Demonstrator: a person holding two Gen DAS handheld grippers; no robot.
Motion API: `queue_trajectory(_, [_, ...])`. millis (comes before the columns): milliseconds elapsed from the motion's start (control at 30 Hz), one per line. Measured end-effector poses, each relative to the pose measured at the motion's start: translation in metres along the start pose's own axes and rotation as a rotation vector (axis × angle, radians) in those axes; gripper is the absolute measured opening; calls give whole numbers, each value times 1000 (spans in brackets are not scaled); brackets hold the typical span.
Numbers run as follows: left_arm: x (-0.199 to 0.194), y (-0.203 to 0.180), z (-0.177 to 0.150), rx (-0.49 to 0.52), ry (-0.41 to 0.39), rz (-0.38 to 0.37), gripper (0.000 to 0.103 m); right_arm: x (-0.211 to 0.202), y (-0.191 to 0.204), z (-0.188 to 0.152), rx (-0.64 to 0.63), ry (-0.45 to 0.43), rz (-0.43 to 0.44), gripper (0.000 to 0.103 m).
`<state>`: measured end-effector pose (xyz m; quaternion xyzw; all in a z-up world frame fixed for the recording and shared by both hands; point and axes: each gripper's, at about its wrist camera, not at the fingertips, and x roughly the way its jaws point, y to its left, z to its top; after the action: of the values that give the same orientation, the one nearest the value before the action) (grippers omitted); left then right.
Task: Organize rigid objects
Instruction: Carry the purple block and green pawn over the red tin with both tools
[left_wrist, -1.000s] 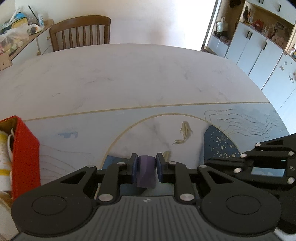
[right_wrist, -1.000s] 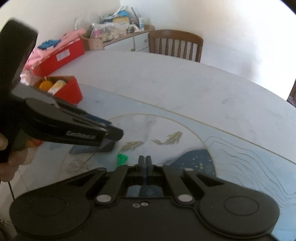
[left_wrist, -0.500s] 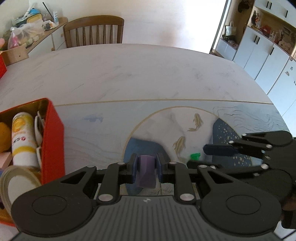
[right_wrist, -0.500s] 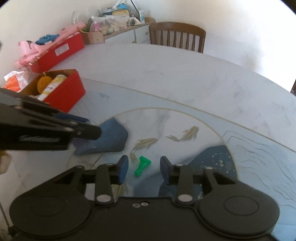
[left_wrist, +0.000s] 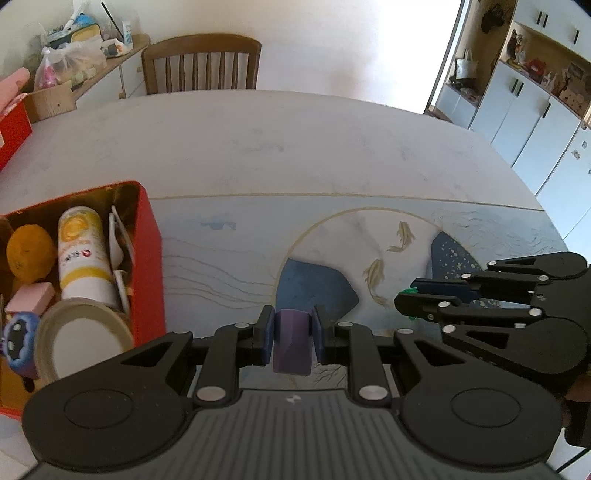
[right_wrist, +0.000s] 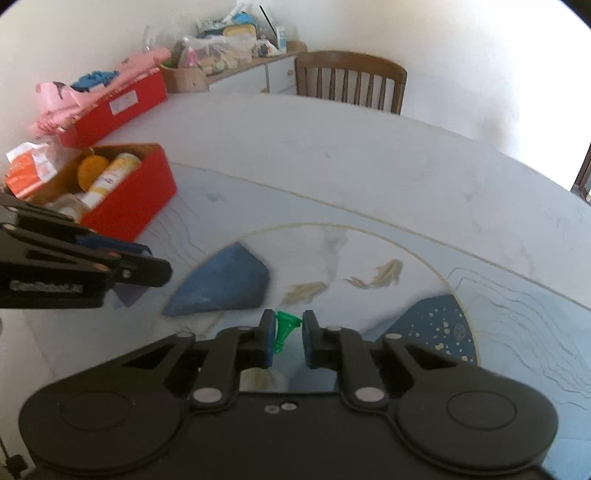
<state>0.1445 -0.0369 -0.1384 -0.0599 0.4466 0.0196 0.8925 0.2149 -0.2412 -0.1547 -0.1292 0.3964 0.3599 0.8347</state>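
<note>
Two handheld grippers work over a round table (left_wrist: 258, 147) printed with a blue design and gold fish. Seen from its own camera, the left gripper (left_wrist: 292, 330) is clamped on a small purple block (left_wrist: 291, 341), pads pressing both its sides, held above the table beside an open red box (left_wrist: 147, 266). That box holds a yellow and white bottle (left_wrist: 83, 254), an orange fruit (left_wrist: 29, 254), a pink block (left_wrist: 31, 299) and a round lid (left_wrist: 83, 341). The right gripper (right_wrist: 289, 332) has just been closing around a small green peg (right_wrist: 282, 326); its jaws stand slightly apart, the peg between them, touching the left pad while a gap shows at the right one. A wooden chair (right_wrist: 351, 83) stands at the table's far edge, and a second red box (right_wrist: 118, 107) sits further back.
</note>
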Motion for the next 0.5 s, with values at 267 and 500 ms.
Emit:
queue_trajectory(267, [-33,15,3,2,-37,-3,21,-38,26,14,-6,-41,56,14])
queue_trajectory(500, [-60,39,5,-7,-72,6,21,-54,60,34,-29,-80,93,14])
